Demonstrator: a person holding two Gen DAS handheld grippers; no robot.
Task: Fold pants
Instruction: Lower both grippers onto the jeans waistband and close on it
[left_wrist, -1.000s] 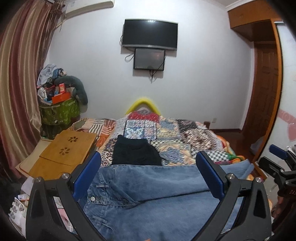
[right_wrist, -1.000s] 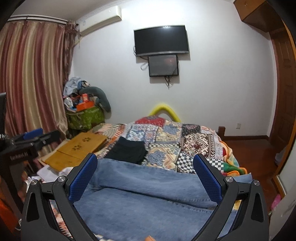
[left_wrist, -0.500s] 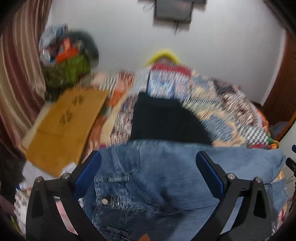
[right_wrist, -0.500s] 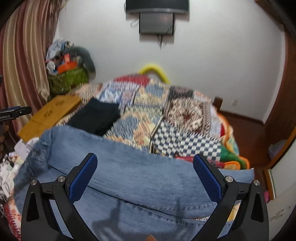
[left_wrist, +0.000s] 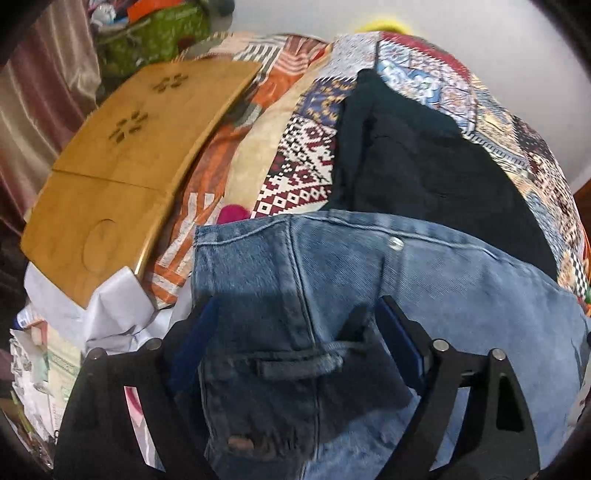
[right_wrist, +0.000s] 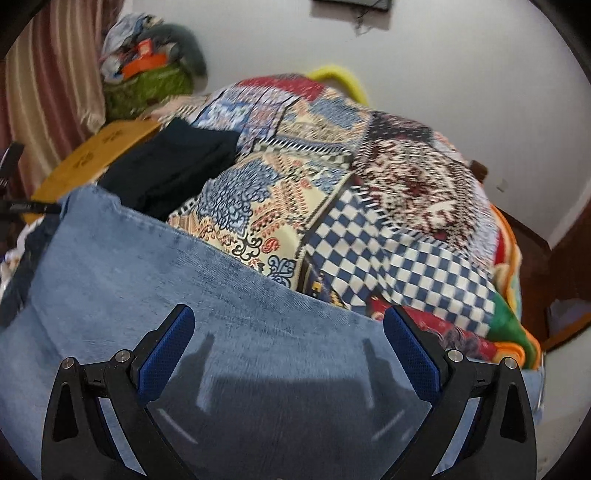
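We're coming down on the jeans (left_wrist: 424, 295) with both grippers, and no grab is made yet. The jeans are lying across the near end of the bed, on the patchwork quilt (right_wrist: 369, 206). They're looking folded once along their length, legs stacked, though we can't confirm that from here.

Left gripper (left_wrist: 295, 325) is hovering over the waist end: waistband seam, a metal rivet and a belt loop are showing between its fingers. Its jaws have just been closing a little but are standing spread, denim below them, nothing pinched. Right gripper (right_wrist: 288, 332) is sitting over the plain leg fabric, jaws wide apart, shadow falling on the cloth, holding nothing.

We're judging the task as early: the crosswise folds are all left to do, and likely a smoothing pass.

Materials:
- Jeans: mid-blue washed denim, heavy weave, stiff doubled seams, frayed patch near the waist. We're expecting it to hold a crease but resist at the waistband.
- Quilt: soft, busy print, lumpy underneath, so not a flat base.
- Dark garment (left_wrist: 424, 158): already folded into a flat rectangle, lying just beyond the jeans.
- Wooden lap tray (left_wrist: 122, 177): rigid, flat, flower cut-outs, off to the left side.
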